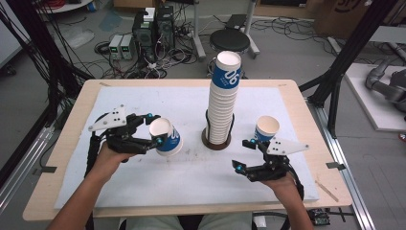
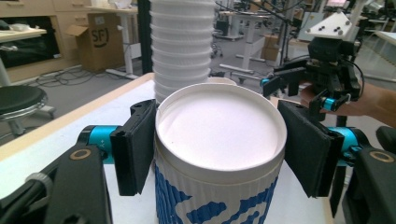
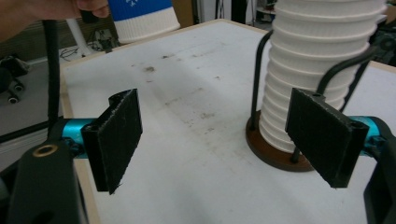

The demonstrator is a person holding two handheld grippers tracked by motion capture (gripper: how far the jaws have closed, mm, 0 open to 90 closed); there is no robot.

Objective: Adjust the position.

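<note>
Wooden table (image 1: 67,143) with white mat (image 1: 143,177), lab floor with cables and a black stool (image 1: 230,40) behind; left gripper (image 1: 154,128), held in the person's left hand (image 1: 109,159), jaws either side of a tilted blue-and-white paper cup (image 1: 166,136) at its rim, pads at or just off its wall, contact not clear. Right gripper (image 1: 244,154), jaws spread and empty, low over the mat at front right; just beyond it one upright paper cup (image 1: 266,128); at centre a tall stack of cups (image 1: 223,98) in a black wire holder on a round brown base (image 1: 216,143)
</note>
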